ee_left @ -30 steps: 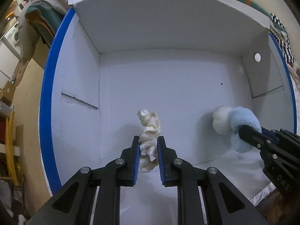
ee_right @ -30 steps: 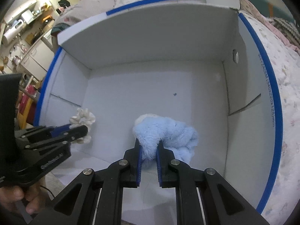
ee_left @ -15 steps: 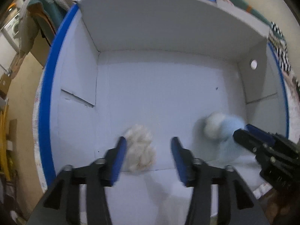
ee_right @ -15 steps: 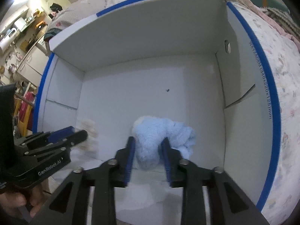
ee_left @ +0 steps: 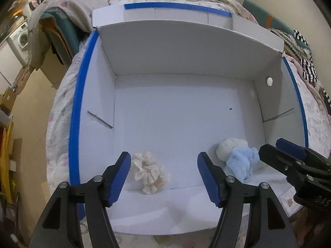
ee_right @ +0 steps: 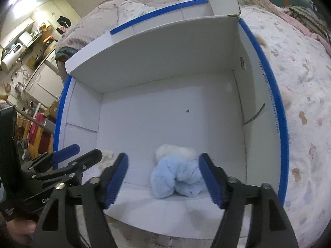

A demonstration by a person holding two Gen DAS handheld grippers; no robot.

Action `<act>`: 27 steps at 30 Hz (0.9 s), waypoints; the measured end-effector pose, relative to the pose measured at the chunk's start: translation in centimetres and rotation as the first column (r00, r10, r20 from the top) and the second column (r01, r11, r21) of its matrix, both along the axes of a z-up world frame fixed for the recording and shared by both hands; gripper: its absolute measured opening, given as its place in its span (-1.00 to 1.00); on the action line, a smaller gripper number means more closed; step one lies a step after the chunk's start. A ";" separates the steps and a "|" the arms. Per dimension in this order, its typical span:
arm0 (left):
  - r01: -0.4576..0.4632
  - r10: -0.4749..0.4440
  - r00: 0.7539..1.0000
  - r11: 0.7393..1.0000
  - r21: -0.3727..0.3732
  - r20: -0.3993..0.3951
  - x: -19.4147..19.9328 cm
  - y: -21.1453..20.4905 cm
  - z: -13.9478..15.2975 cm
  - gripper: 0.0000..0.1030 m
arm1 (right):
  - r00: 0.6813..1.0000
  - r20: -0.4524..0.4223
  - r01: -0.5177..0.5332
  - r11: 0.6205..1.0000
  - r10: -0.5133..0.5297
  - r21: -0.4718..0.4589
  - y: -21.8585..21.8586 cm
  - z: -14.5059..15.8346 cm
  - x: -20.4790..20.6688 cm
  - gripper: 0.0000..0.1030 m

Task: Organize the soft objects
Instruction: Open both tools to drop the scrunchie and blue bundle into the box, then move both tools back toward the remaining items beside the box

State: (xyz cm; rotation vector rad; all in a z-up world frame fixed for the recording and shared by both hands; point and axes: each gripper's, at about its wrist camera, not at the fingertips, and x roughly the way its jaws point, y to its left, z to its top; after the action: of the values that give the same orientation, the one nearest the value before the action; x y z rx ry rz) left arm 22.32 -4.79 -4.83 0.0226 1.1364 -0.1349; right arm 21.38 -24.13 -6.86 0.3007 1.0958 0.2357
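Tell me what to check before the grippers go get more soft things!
1. Left gripper let go: ok, its jaws have just been opening and the cream scrunchie lies loose between them.
2. Right gripper let go: ok, jaws just opened, clear of the blue fluffy scrunchie.
3. Both scrunchies lie on the floor of the white box: ok.
4. Scrunchies lie apart: ok.
5. Grippers apart from each other: ok.
6. More soft things waiting outside: cannot tell.
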 end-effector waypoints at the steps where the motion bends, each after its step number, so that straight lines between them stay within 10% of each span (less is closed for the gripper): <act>1: -0.002 0.002 1.000 1.000 -0.003 0.005 -0.2 0.1 0.2 0.24 | 1.000 0.005 0.002 1.000 -0.002 -0.004 0.0 0.1 -0.2 0.60; 4: -0.019 0.019 1.000 1.000 -0.020 0.022 -1.4 0.4 1.2 0.24 | 0.999 0.034 0.009 1.000 -0.008 -0.012 -0.1 0.9 -0.8 1.00; 27: -0.068 0.065 0.993 0.997 0.030 0.100 -7.9 3.6 2.8 0.28 | 0.989 0.089 0.117 0.993 -0.118 0.012 -2.1 3.3 -7.4 1.00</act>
State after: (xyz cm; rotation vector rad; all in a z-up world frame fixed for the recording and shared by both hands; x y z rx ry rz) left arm 14.46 -1.16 -2.07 0.0207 1.0395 -0.0550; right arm 13.93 -26.19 -3.59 0.3562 0.9856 0.1467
